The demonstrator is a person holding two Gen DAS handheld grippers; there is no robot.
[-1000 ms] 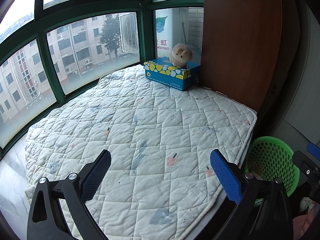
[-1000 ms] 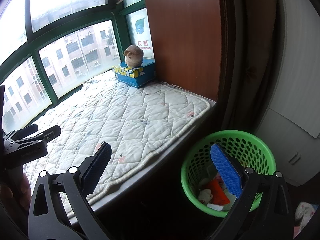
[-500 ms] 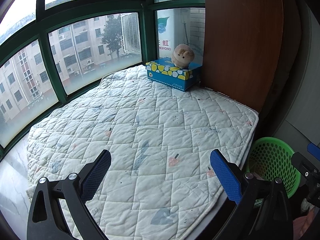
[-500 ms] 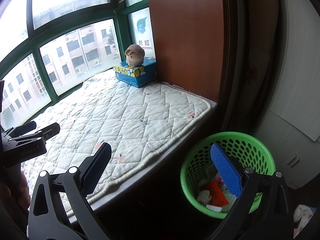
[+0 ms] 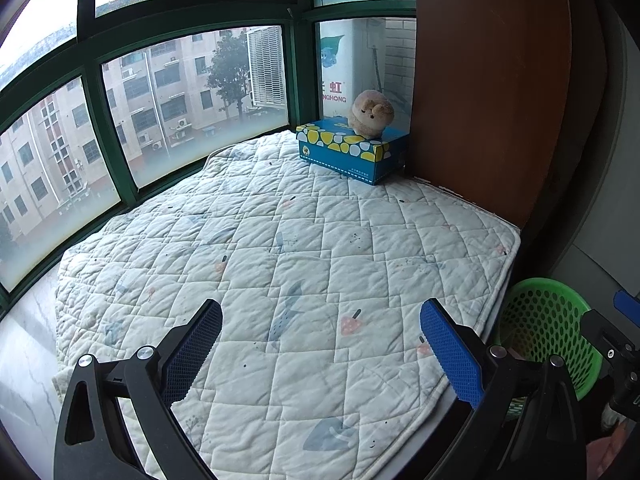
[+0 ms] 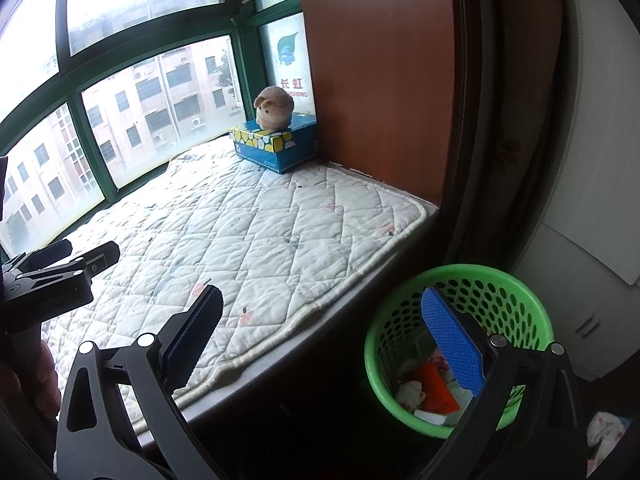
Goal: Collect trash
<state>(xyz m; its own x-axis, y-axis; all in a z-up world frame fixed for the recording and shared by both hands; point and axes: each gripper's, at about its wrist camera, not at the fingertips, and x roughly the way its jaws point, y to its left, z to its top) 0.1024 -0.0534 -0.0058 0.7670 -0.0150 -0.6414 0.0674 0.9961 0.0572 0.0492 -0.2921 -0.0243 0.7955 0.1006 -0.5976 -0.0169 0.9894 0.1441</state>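
A green perforated trash basket stands on the floor beside the window seat, holding crumpled paper and an orange scrap. The basket also shows at the right edge of the left wrist view. My right gripper hangs open and empty, its blue-padded right finger over the basket's mouth. Over the quilted white mat, my left gripper is open and holds nothing. I see no loose trash on the mat. The left gripper appears at the left of the right wrist view.
A blue tissue box with a small plush toy on top sits at the mat's far corner, against a brown wooden panel. Green-framed windows curve around the seat. A white cabinet stands right of the basket.
Both views have shifted slightly, so the tissue box and basket sit a little further right in frame. Both grippers stay open and empty.
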